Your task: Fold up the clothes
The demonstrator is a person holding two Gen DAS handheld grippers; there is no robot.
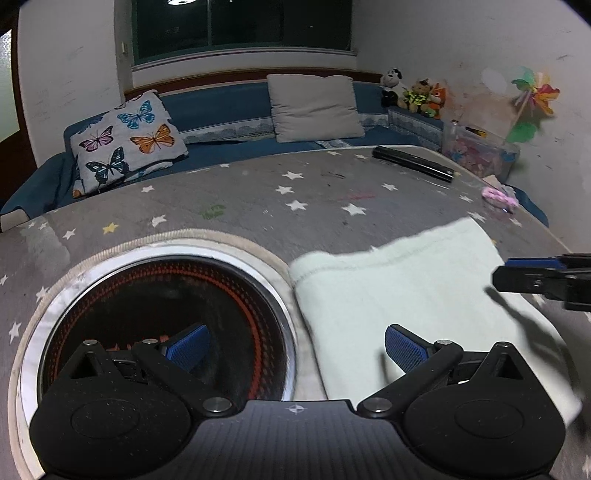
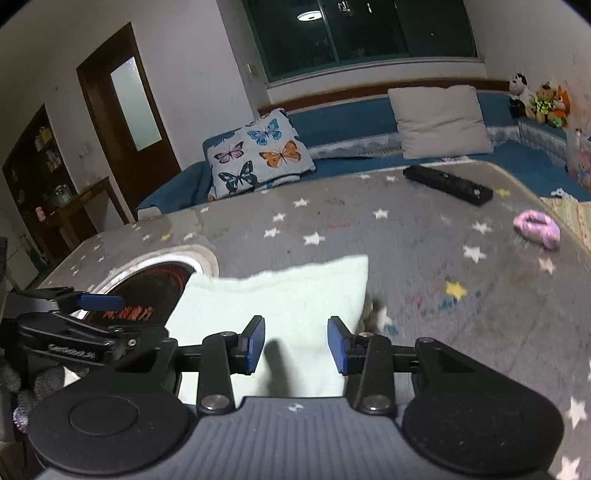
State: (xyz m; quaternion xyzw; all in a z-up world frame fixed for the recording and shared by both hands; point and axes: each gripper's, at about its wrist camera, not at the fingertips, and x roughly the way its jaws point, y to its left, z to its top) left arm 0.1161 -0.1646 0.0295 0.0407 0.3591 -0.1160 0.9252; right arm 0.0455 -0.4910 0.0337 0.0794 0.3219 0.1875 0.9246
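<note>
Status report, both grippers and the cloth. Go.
Left gripper open, empty. Right gripper open, empty, above pale mint folded cloth. Cloth flat on grey star-patterned table cover, one corner overlapping the round black inset burner. Nothing blocking.

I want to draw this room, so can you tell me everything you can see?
cloth: 1, pale green-white, folded on the table, beside the round burner
table: 1, grey cover with stars
burner: 1, black with red rings, set into the table
remote: 1, black, far side of the table
pink thing: 1, right edge of the table; too blurred to name
sofa: 1, blue, behind the table
cushions: 2, butterfly print and plain grey, on the sofa
soft toys: about 3, sofa's right end
pinwheel: 1, many-coloured, by the right wall
window: 1, dark
door: 1, brown
left hand-held gripper: open, over the cloth's edge
right hand-held gripper: open, over the cloth
</note>
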